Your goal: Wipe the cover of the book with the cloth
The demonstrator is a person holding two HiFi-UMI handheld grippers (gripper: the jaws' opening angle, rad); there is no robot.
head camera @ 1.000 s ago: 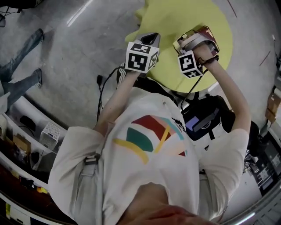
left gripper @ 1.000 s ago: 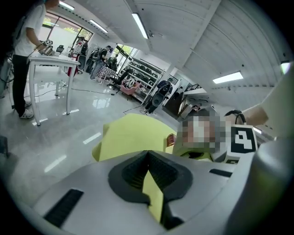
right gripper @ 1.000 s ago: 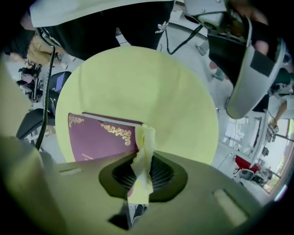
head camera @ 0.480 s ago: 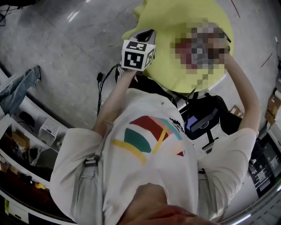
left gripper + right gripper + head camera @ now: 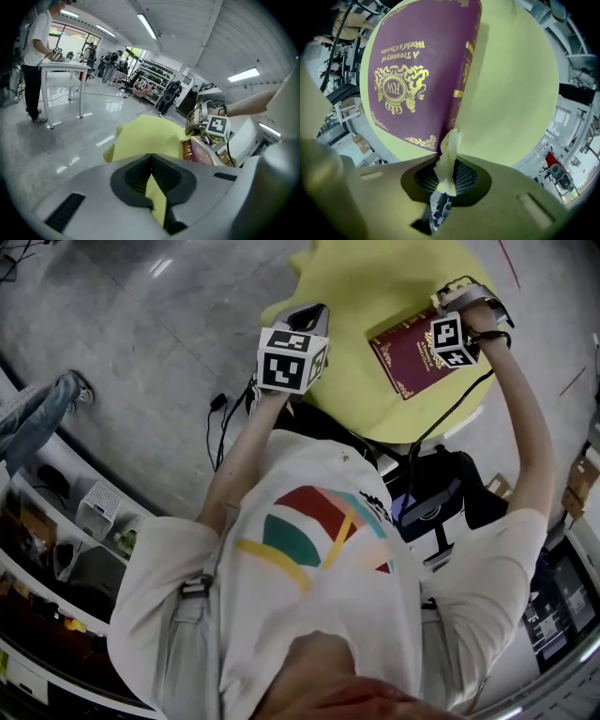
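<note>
Left gripper has its jaws clamped on the yellow-green sheet, likely anchoring it. Right gripper has its jaws pinching a crumpled pale cloth at the maroon gold-printed book, ready to wipe.

All but a pale rim of the bench is hidden under the yellow sheet, whose far edge is cut off by the top of the head view. In that view the tips of the left claw, and the fold of sheet pinched there, are covered by the marker cube. Most of the cloth is buried between the pads of the right claw. The book is cut off at its upper edge, and its spine lettering is too small to be read.
</note>
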